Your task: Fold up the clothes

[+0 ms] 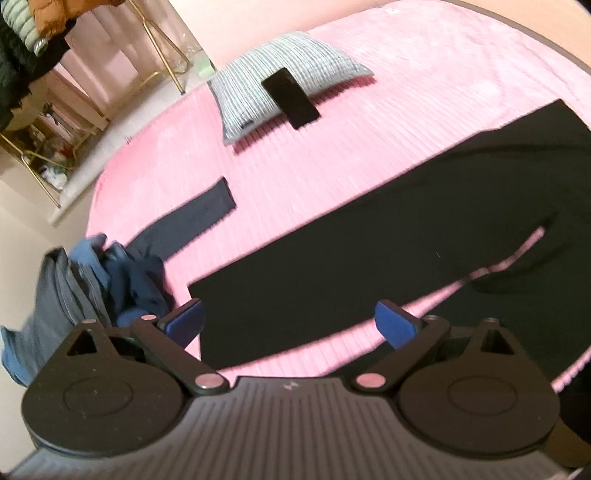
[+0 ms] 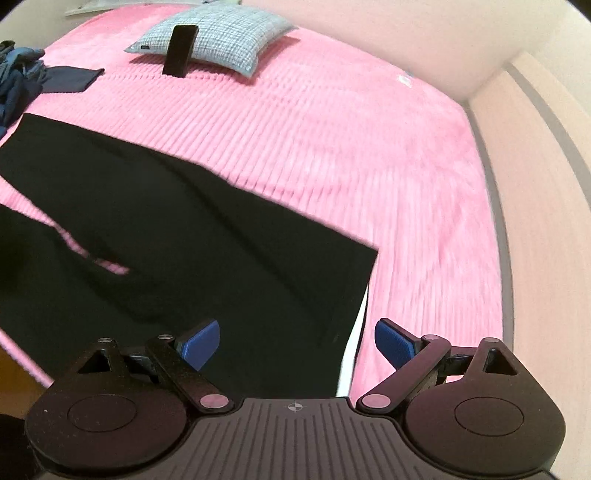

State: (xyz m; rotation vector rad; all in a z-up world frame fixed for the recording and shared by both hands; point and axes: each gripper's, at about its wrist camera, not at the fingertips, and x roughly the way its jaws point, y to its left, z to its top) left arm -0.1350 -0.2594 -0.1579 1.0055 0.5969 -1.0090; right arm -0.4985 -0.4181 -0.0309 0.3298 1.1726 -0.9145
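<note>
the pink bed (image 2: 369, 147) carries black trousers (image 1: 369, 229) spread flat, legs slightly parted. a blue clothes heap (image 1: 92, 273) lies at its edge. left gripper (image 1: 290, 323) and right gripper (image 2: 297, 341) hover wide apart, holding nothing; judging so, each needs a trouser end.

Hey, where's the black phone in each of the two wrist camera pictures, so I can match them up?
Left wrist view: the black phone lies upper centre, propped on the pillow's near edge.
Right wrist view: the phone is at upper left, leaning on the same pillow.
Shared landmark: the grey striped pillow on the pink bedspread.
</note>
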